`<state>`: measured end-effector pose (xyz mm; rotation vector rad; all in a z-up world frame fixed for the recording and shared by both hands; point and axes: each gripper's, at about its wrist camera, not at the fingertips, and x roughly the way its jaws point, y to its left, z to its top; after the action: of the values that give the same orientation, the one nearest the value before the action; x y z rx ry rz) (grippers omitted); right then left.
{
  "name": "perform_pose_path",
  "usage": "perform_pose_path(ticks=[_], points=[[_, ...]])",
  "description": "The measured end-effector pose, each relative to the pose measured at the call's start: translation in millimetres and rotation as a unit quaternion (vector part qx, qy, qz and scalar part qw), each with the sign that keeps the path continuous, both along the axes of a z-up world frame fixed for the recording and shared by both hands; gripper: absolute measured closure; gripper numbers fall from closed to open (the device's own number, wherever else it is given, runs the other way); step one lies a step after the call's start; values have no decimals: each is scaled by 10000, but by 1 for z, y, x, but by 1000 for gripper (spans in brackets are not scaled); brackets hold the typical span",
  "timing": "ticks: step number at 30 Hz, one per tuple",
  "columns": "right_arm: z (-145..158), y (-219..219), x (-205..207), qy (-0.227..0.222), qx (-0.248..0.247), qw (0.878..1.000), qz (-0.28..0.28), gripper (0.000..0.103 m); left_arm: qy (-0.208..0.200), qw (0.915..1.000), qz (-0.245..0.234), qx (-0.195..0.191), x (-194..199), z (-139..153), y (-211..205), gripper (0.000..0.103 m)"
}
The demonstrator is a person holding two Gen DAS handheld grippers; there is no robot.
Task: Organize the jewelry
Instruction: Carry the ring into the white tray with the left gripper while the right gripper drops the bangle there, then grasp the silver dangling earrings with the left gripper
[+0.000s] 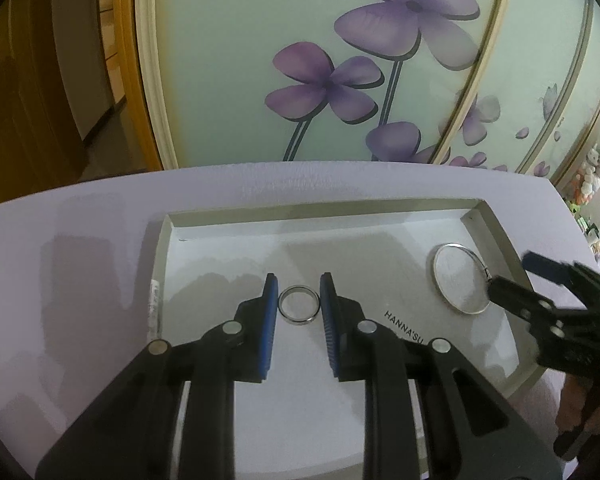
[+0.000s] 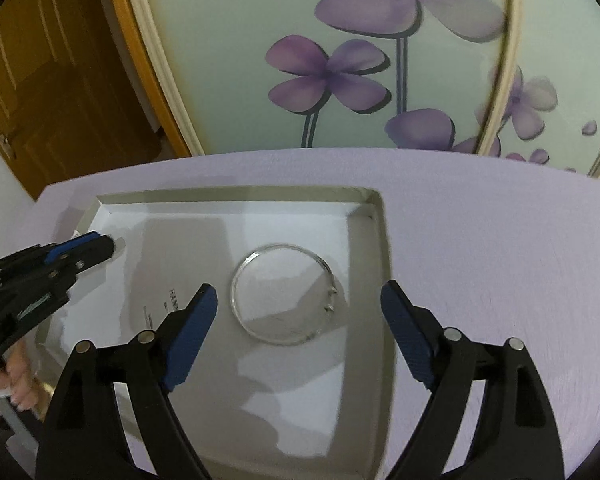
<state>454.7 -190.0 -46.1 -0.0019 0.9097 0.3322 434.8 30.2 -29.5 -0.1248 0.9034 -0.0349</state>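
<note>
Early stage, by the look of it: both pieces of jewelry lie loose in the shallow white tray (image 1: 500, 216), nothing lifted or sorted yet.

Left claw (image 1: 299, 282) is narrowed but released. The small silver ring (image 1: 299, 305) lies flat on the tray floor between its blue pads (image 1: 270, 320), a thin gap showing on each side, pads not pressing. Right claw (image 2: 299, 300) is spread wide and empty, poised over the thin silver bangle (image 2: 284, 294), which lies flat near the tray's right wall, clasp end toward that wall.

Left to do, as a guess: clench on the ring, clench on the bangle, carry both to wherever they belong. No destination box or holder is in view.

Around: the lilac surface (image 2: 500, 240) under the tray, a floral sliding panel (image 1: 340, 80) behind, a wooden door (image 2: 40, 100) at left. Printed lettering on the tray floor. Nothing blocks either claw; the right tray wall sits close to the bangle and may crowd the outer finger.
</note>
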Motion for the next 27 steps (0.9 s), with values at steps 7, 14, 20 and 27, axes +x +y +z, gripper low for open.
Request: perform_pose_path(ticks=[7,14,20,27], points=[[22,-24,-50,-252,330,9991,5,18,-357,9988,276,-187,-36,30,22,52],[44,-35,-132,-728,710,9945,234,18,-723,9955,574,-206,-131,59,54,35],[50,-30,-204,-1172,588,9903,455,18,-872,9942,607,159,-222,49,61,28],[43,-28,-251,-1285,615,9884,533,18,-751,9953,294,530,-281,17,43,28]])
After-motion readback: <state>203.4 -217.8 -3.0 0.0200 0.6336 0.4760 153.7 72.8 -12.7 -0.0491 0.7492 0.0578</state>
